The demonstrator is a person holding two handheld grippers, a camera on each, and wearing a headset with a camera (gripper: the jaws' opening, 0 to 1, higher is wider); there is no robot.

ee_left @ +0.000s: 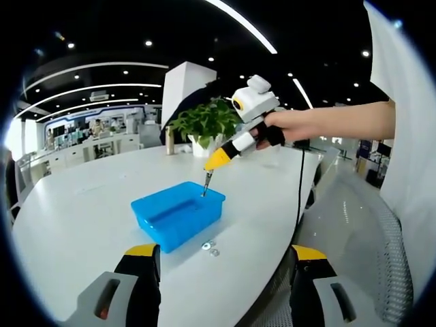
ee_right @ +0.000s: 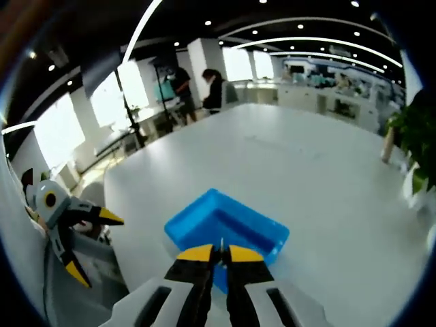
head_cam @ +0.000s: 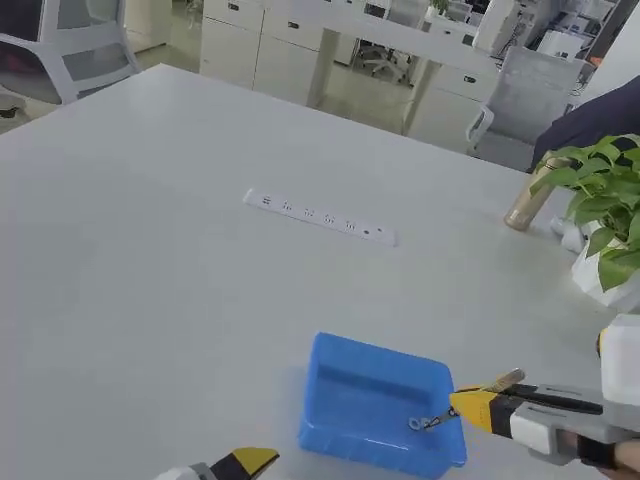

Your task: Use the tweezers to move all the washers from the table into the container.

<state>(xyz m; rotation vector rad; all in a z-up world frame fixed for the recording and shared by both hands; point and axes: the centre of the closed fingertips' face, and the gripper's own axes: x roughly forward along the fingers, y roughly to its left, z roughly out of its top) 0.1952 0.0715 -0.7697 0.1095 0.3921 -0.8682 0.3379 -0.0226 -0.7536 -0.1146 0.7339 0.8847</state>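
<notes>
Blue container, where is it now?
Head view: the blue container sits low on the table, right of centre, with the right gripper over its right rim.

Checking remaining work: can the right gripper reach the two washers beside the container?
Likely yes: the washers lie uncovered on bare table beside the container, over which the right gripper hovers.

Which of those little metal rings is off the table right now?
The washer pinched in the right gripper's tweezers, above the blue container. The other two washers lie on the table beside it.
</notes>
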